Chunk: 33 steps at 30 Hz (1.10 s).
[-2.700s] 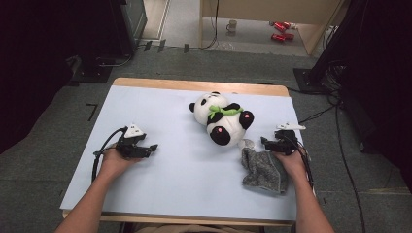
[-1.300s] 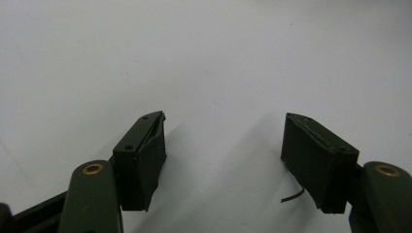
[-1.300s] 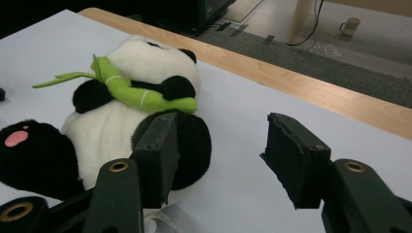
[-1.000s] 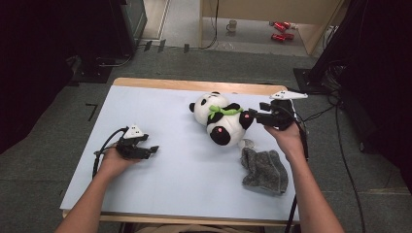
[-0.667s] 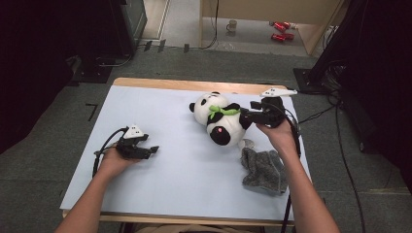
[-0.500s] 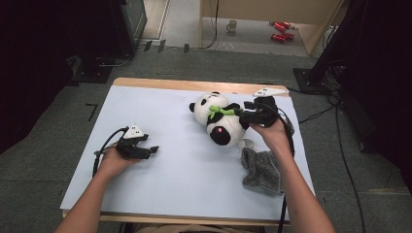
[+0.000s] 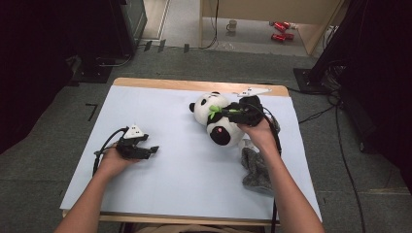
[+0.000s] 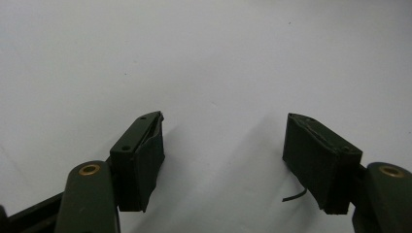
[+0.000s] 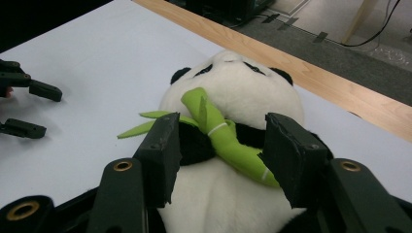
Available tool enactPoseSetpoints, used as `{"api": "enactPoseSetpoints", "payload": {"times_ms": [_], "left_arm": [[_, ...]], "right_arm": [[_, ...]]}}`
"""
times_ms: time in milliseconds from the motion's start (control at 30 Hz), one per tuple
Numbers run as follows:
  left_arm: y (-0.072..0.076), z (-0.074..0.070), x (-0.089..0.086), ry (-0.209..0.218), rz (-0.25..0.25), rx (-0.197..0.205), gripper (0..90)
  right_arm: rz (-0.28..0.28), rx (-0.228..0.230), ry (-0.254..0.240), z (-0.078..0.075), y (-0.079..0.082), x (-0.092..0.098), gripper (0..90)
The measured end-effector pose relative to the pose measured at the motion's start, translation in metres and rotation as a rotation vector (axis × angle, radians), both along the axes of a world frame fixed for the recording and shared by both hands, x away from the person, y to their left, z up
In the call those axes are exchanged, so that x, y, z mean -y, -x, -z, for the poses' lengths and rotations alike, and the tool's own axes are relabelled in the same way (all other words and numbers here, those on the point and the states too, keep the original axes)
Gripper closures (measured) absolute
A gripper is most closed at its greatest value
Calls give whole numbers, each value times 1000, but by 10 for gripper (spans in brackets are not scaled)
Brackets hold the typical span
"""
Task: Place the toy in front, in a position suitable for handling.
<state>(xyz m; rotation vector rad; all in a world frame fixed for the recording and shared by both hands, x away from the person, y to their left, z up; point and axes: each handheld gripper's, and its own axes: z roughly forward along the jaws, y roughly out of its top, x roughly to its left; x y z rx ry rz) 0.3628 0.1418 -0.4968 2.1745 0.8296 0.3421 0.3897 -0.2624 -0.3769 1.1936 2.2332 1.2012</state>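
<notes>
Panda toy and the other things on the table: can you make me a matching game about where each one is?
Things:
1. panda
2. grey cloth
3. left gripper
4. right gripper

Places:
A. crumpled under the person's right forearm
B. jaws either side of the green bamboo
C. lying on its back near the table's far edge
D. jaws wide over bare white table

Pairs: 1-C, 2-A, 3-D, 4-B

My left claw (image 7: 151, 150) rests low at the left, jaws spread wide with nothing between them, forearm coming in from the bottom edge. My right claw (image 7: 219, 114) reaches forward on an outstretched arm; its jaws have just been closing, part-open.
</notes>
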Motion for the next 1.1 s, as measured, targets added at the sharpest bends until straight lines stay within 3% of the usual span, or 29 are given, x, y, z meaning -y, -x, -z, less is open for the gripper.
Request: {"api": "enactPoseSetpoints", "payload": {"times_ms": [300, 433, 667, 867, 1100], "left_arm": [[0, 0, 0, 1, -2, 1, 310], [0, 0, 0, -1, 0, 0, 310], [0, 0, 0, -2, 0, 1, 311], [0, 0, 0, -3, 0, 2, 311], [0, 0, 0, 6, -3, -2, 311]], "right_arm": [[-9, -14, 12, 8, -9, -19, 437], [-8, -29, 36, 16, -15, -28, 387], [2, -55, 67, 25, -21, -37, 378], [17, -58, 105, 29, -22, -42, 413], [22, -87, 116, 34, -26, -40, 570]]}}
